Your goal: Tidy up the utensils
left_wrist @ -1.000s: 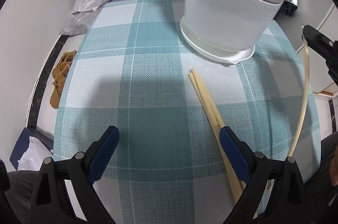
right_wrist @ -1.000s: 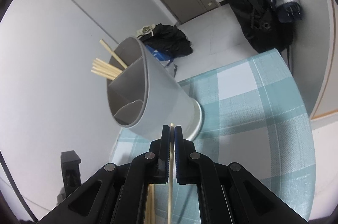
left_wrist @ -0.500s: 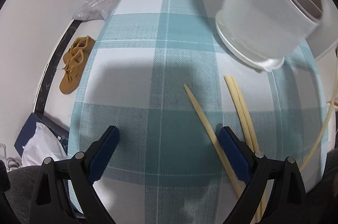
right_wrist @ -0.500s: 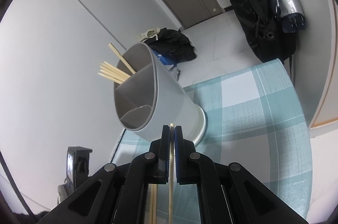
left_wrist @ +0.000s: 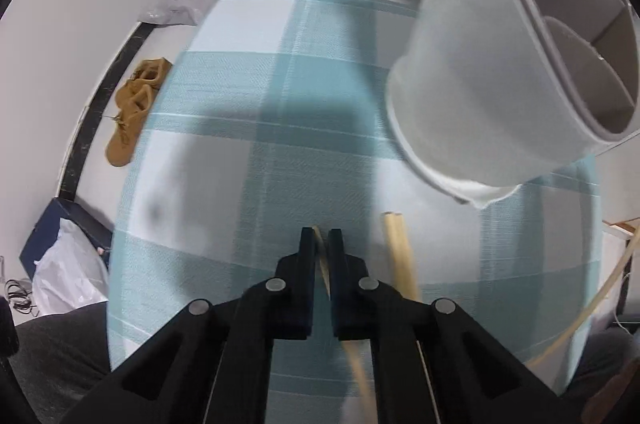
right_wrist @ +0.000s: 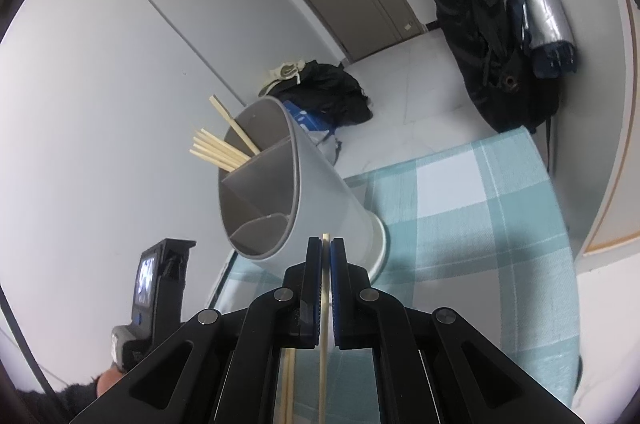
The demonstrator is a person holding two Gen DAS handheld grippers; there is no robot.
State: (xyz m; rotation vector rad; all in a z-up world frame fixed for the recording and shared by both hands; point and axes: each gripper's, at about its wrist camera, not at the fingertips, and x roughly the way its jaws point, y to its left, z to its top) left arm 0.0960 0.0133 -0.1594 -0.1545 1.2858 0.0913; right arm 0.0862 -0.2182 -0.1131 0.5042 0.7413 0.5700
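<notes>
Now, left gripper (left_wrist: 321,236): fingers just closed, clamped on a chopstick (left_wrist: 319,244) lying on the tabletop (left_wrist: 248,143)
Right gripper (right_wrist: 326,244): fingers clamped on another chopstick (right_wrist: 325,288), near the holder (right_wrist: 312,191)

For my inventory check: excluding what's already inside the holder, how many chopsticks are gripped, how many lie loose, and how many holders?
Chopsticks gripped: 2, one in the just-closed left tongs, one in the right tongs
Chopsticks loose on the cloth: 2
Utensil holder: 1
Total: 5
</notes>
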